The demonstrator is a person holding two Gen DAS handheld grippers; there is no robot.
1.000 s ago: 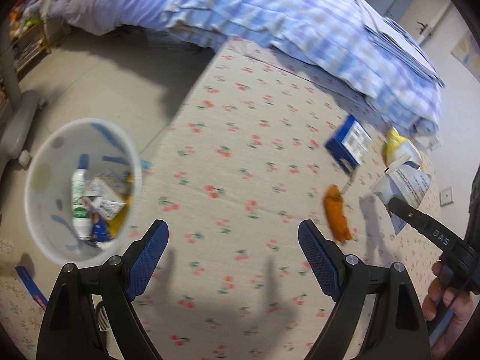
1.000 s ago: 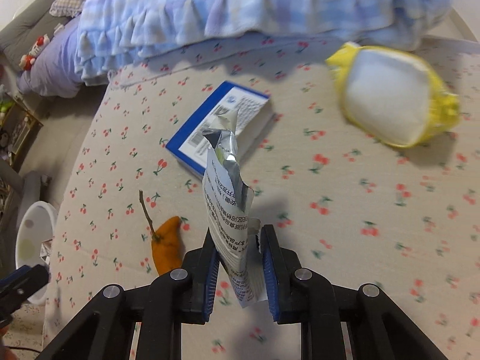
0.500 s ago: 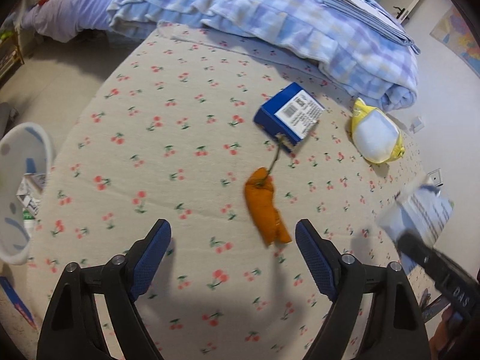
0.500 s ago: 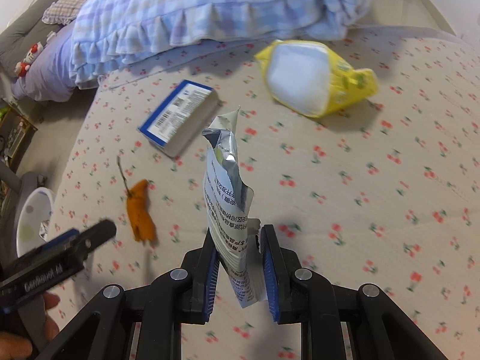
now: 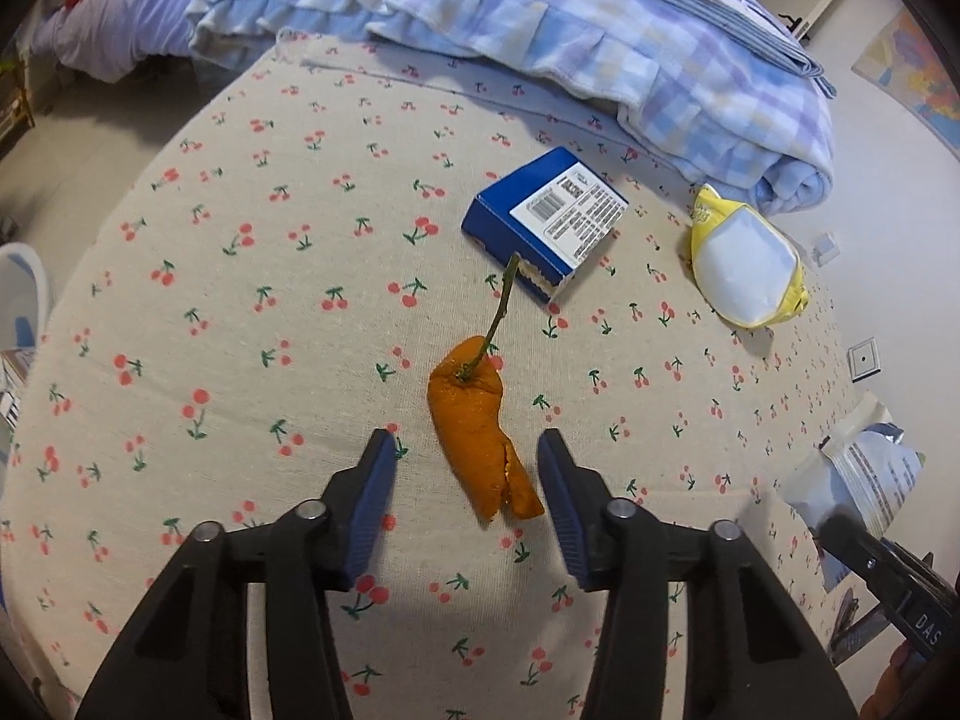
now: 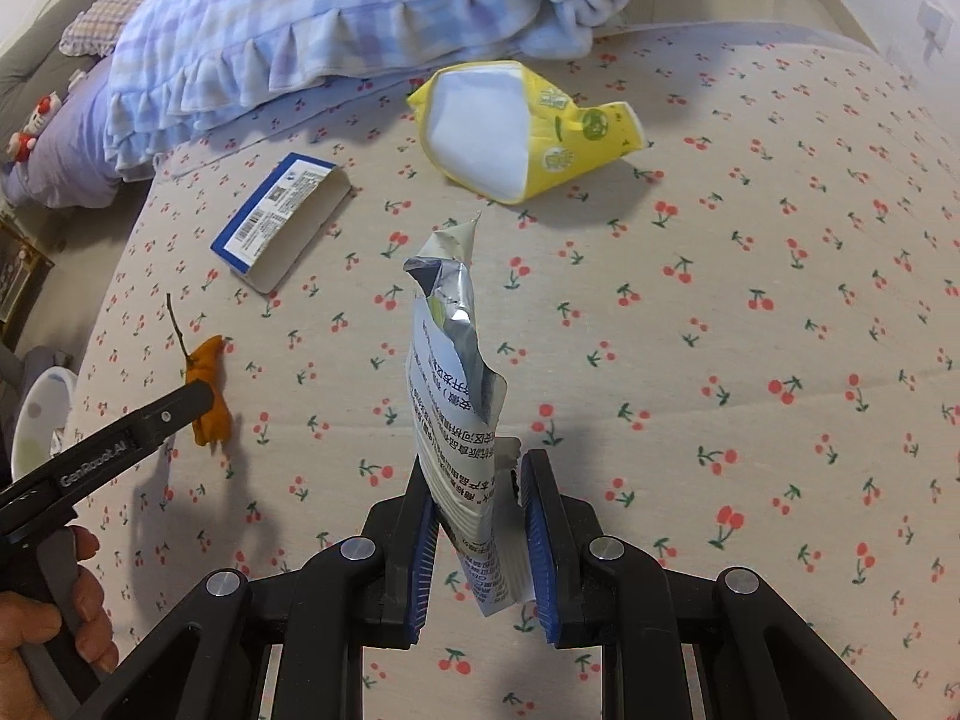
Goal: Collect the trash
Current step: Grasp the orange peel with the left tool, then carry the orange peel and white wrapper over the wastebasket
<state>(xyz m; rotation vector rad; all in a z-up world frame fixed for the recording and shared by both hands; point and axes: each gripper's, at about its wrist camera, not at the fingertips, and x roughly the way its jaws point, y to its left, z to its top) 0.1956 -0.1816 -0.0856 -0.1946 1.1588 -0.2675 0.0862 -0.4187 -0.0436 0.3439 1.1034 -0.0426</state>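
An orange peel (image 5: 477,429) with a green stem lies on the cherry-print bed sheet (image 5: 252,276). My left gripper (image 5: 465,459) is open, its jaws either side of the peel's near end, not touching it. The peel also shows in the right wrist view (image 6: 207,396), partly behind the left gripper's finger (image 6: 174,411). My right gripper (image 6: 477,483) is shut on a torn silver-and-white wrapper (image 6: 456,396), held upright above the sheet. The wrapper also shows in the left wrist view (image 5: 864,471).
A blue-and-white box (image 5: 546,222) and a yellow packet (image 5: 744,264) lie farther back on the sheet. A folded checked blanket (image 5: 540,18) runs along the back. A white trash bin (image 6: 36,420) stands on the floor off the bed's left edge.
My left gripper has swung from the bin side over to the orange peel, moved close, and narrowed its jaws around it. My right gripper has pulled back, still holding the wrapper.
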